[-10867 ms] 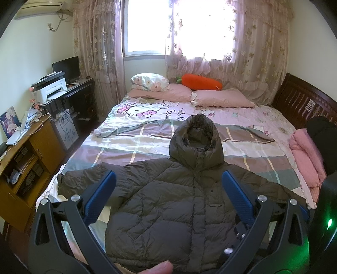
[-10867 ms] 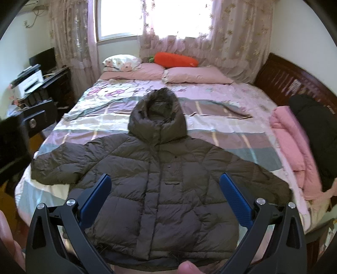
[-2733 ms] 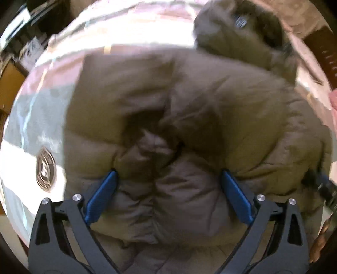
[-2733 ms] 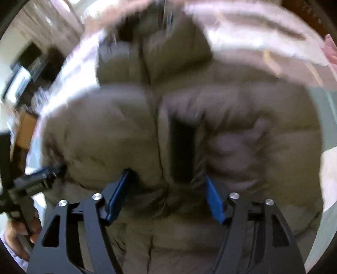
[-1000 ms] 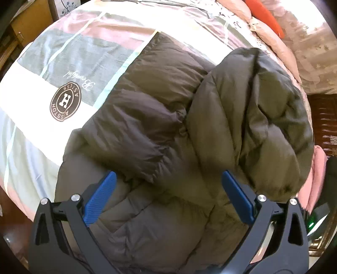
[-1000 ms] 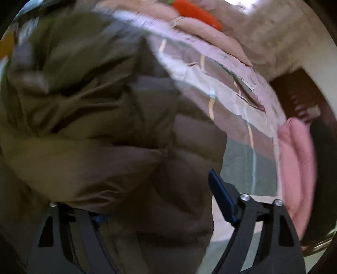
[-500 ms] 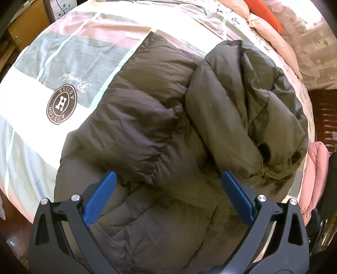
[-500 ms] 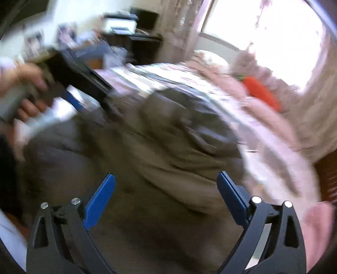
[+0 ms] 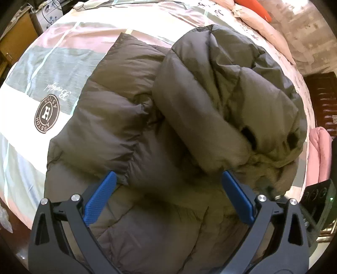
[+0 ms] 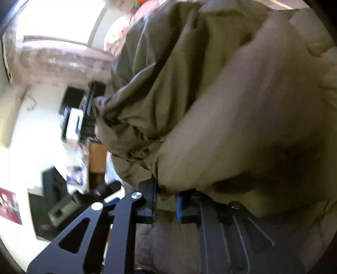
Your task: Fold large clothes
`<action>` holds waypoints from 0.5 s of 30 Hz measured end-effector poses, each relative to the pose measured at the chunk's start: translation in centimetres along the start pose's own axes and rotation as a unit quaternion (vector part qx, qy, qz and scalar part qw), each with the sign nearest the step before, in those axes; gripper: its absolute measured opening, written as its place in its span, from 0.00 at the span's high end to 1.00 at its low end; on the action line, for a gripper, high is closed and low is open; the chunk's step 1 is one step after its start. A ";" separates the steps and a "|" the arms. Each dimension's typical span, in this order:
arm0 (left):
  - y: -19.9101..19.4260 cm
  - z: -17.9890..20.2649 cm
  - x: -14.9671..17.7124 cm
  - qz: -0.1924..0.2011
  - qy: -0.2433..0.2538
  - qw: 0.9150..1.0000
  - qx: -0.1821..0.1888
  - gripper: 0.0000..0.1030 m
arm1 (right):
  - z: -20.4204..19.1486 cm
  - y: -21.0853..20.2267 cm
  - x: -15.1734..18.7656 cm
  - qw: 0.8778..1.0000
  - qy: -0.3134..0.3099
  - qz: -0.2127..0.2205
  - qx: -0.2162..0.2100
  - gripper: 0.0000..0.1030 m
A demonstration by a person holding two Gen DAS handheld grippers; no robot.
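Olive-brown quilted nylon: one hooded puffer jacket point(image 9: 130, 118), lying on the bed point(image 9: 27, 69) near its foot edge, partly folded. I note one sleeve point(image 9: 118, 99) laid across the body of the jacket on the side toward the desk, and the hood point(image 9: 238, 88) with the upper part doubled over the other side, bunched and puffed up toward the far corner by the dark wooden bed frame point(image 9: 322, 99).

Left gripper point(image 9: 168, 196): I hold it pointing steeply down over the jacket's lower half, jaws wide, blue pads point(image 9: 99, 198) clear of the fabric, nothing between them.

Right gripper point(image 10: 165, 202): tilted sideways, jaws drawn narrow and pinching a fold of the jacket point(image 10: 231, 105) between the pads; the view is blurred, and the fabric fills most of it.

Bedding: patchwork cover in pink, grey-green and white, with a round brown crest point(image 9: 46, 113) printed near the edge on the desk side. Pink pillows point(image 9: 259, 23) and an orange cushion point(image 9: 254, 8) at the head. Folded pink quilt point(image 9: 320, 156) at the edge beside the bed frame.
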State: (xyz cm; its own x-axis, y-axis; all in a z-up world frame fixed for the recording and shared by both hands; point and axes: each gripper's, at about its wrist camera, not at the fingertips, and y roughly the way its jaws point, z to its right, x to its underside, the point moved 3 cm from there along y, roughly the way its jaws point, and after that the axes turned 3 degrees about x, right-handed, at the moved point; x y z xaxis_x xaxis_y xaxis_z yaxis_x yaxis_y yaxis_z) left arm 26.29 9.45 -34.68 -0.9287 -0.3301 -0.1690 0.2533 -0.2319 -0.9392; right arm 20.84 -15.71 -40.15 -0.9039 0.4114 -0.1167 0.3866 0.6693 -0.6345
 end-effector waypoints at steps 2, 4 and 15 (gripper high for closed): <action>-0.2 -0.4 -0.1 0.002 -0.005 1.000 0.004 0.02 | -1.2 -2.4 -0.3 0.999 -0.031 0.037 -0.016 0.89; -0.5 -0.9 -0.4 0.007 -0.012 1.000 0.003 0.02 | -2.9 -4.8 -0.3 0.994 -0.071 0.069 -0.036 0.89; -3.1 -2.5 -1.6 0.062 -0.060 0.996 0.026 0.02 | -2.5 -4.0 7.6 0.925 -0.322 -0.155 0.131 0.89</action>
State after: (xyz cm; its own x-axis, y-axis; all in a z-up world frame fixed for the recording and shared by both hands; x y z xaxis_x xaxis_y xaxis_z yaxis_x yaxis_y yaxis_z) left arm 26.34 13.01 -32.25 -0.8513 -0.4654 -0.2422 0.3803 -0.2294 -0.8959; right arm 12.85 -13.67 -36.58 -0.9179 -0.2858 -0.2754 0.1090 0.4857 -0.8673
